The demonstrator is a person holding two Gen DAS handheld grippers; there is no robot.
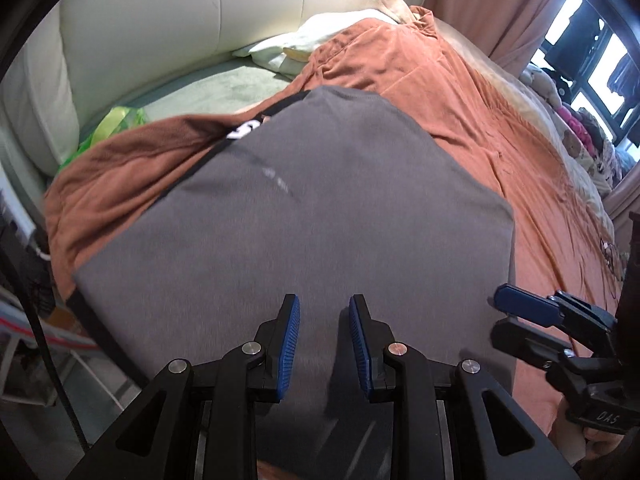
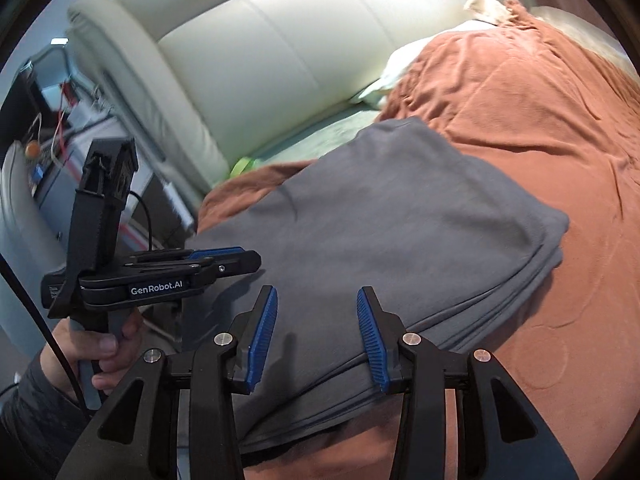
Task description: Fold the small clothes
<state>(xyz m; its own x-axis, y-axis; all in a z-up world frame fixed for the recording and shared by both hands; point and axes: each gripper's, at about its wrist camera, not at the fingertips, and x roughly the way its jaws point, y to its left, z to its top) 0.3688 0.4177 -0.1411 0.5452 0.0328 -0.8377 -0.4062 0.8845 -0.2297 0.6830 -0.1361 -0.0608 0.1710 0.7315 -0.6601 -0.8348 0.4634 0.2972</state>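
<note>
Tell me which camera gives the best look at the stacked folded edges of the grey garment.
The right wrist view. There the grey garment shows its layered edges along the near right side, lying on the orange blanket. The left wrist view shows mostly the garment's flat top and black trim, blurred, with no layers distinguishable.

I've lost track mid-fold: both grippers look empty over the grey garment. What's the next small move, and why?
Probably lower the right gripper onto the near edge of the grey garment and pinch it. Both it and the left gripper are open and hold nothing, and the garment lies in stacked layers on the orange blanket, seemingly not fully folded.
</note>
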